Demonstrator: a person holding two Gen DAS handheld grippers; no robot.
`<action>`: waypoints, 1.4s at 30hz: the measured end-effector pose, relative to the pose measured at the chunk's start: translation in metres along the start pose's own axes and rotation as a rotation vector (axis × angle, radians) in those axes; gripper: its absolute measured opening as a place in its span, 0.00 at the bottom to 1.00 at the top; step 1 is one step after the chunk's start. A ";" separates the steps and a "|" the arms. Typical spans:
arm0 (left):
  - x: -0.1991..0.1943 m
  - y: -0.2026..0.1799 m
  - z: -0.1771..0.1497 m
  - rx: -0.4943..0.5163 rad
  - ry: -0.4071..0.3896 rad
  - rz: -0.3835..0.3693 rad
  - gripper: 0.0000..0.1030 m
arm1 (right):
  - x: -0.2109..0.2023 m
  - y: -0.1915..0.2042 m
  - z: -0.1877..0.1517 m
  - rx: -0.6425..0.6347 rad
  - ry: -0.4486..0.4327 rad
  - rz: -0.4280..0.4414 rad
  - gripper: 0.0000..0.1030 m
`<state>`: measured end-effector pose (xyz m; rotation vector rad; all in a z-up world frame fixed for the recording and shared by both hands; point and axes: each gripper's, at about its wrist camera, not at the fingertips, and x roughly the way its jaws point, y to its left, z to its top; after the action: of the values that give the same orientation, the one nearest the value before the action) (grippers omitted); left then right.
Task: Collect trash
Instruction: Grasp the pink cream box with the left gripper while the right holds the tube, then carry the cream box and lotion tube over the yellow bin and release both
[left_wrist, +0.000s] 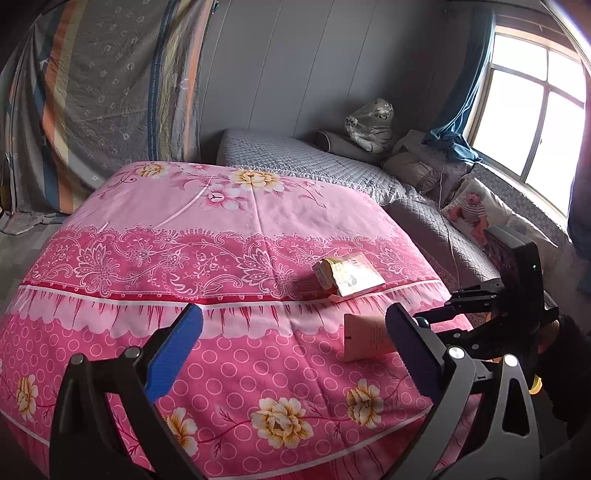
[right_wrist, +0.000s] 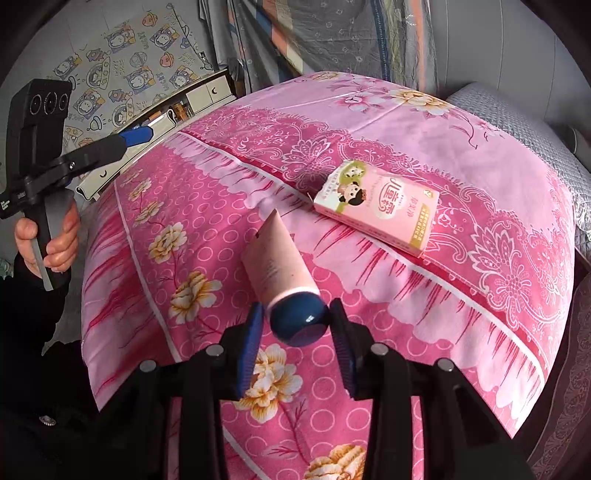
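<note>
A pink tube (right_wrist: 275, 264) with a dark blue cap (right_wrist: 299, 321) hangs just above the pink flowered bedspread (right_wrist: 461, 122). My right gripper (right_wrist: 297, 314) is shut on the cap, one blue pad pressing each side. A pink and green carton (right_wrist: 380, 208) lies flat on the bedspread beyond the tube, to the right. In the left wrist view my left gripper (left_wrist: 293, 317) stands open with nothing between its fingers; the tube (left_wrist: 364, 341) sits beside its right finger and the carton (left_wrist: 349, 278) lies a little farther off.
A grey quilted mattress (left_wrist: 295, 158) with pillows and a stuffed bag (left_wrist: 369, 125) lies behind the pink bed. A bright window (left_wrist: 524, 122) is at the right, a striped cloth (left_wrist: 110, 92) hangs at the left. A white drawer cabinet (right_wrist: 207, 92) stands past the bed's far edge.
</note>
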<state>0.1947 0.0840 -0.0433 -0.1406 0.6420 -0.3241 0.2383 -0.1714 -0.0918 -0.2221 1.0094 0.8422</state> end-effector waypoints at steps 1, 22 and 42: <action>0.003 -0.001 0.001 0.013 0.010 0.001 0.92 | -0.004 -0.003 -0.001 0.029 -0.007 0.017 0.33; 0.163 -0.115 0.035 0.861 0.370 -0.244 0.92 | -0.080 0.015 -0.052 0.163 -0.104 0.087 0.30; 0.191 -0.101 0.057 0.753 0.454 -0.270 0.54 | -0.132 0.027 -0.083 0.236 -0.277 0.149 0.30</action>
<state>0.3475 -0.0738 -0.0829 0.5882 0.9085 -0.8512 0.1309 -0.2657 -0.0237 0.1688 0.8616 0.8534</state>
